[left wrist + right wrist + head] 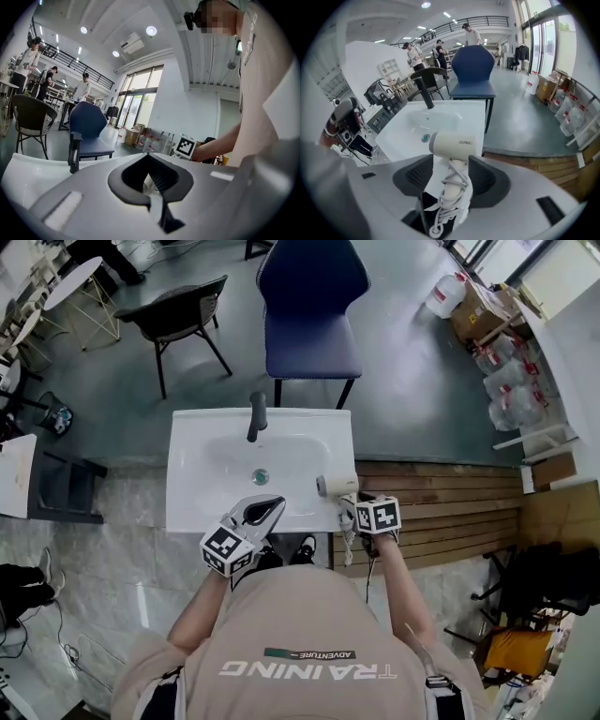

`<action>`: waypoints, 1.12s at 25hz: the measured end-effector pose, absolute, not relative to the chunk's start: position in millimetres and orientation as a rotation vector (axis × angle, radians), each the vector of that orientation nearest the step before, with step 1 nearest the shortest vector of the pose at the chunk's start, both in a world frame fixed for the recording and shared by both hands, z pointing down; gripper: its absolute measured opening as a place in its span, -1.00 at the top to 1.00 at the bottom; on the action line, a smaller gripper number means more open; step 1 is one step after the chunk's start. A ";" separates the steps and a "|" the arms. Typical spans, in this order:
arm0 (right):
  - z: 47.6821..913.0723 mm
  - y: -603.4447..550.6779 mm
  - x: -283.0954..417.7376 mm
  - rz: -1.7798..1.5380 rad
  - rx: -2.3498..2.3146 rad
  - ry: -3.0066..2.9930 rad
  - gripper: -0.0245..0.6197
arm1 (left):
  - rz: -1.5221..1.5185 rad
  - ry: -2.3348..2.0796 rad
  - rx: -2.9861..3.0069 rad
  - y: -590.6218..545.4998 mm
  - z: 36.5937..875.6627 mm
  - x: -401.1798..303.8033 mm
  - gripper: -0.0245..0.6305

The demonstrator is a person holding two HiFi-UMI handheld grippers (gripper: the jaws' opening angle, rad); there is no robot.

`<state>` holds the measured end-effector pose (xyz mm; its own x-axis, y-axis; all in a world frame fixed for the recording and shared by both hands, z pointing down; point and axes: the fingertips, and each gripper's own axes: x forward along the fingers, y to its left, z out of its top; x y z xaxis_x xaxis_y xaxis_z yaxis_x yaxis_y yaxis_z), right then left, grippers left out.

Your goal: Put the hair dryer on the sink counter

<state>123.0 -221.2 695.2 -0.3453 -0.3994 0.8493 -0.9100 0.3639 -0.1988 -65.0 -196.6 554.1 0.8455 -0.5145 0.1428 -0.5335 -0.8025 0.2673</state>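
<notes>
The cream plastic hair dryer (454, 143) lies on the white sink counter (192, 507), at its right edge. The right gripper (451, 163) has its jaws wide round the handle, seemingly not squeezing, so the dryer can stay. The left gripper (265, 510), pinched together and empty, rests at the counter's front, out of the way.

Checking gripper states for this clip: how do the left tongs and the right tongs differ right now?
The left tongs are closed tip to tip; the right tongs stand apart. The left tongs are empty; the right tongs straddle the cord-wrapped handle of the hair dryer, seemingly without pressing it. The left tongs point roughly level; the right tongs tilt steeply down. Both are by the front edge of the sink.
</notes>
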 end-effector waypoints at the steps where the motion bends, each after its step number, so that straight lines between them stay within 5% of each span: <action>1: 686.5 -221.6 120.3 0.910 1.144 -1.940 0.26 | 0.091 -0.791 2.730 -197.3 553.2 -64.8 0.91; 8: 624.6 -226.8 107.0 0.840 1.208 -2.131 0.27 | 0.103 -0.815 2.767 -208.7 536.0 -55.2 0.91; 9: 614.5 -228.4 105.9 0.798 1.230 -2.158 0.33 | 0.110 -0.838 2.767 -212.1 532.8 -53.4 0.91; 11: 591.8 -230.4 100.8 0.708 1.269 -2.235 0.75 | 0.108 -0.882 2.762 -217.9 523.9 -50.2 0.91; 13: 565.3 -231.3 87.8 0.614 1.275 -2.362 0.85 | 0.088 -0.912 2.762 -221.4 511.7 -48.2 0.91; 28: 397.1 -216.9 -10.6 0.130 0.987 -2.921 0.90 | -0.001 -1.098 2.777 -221.6 434.4 -46.3 0.91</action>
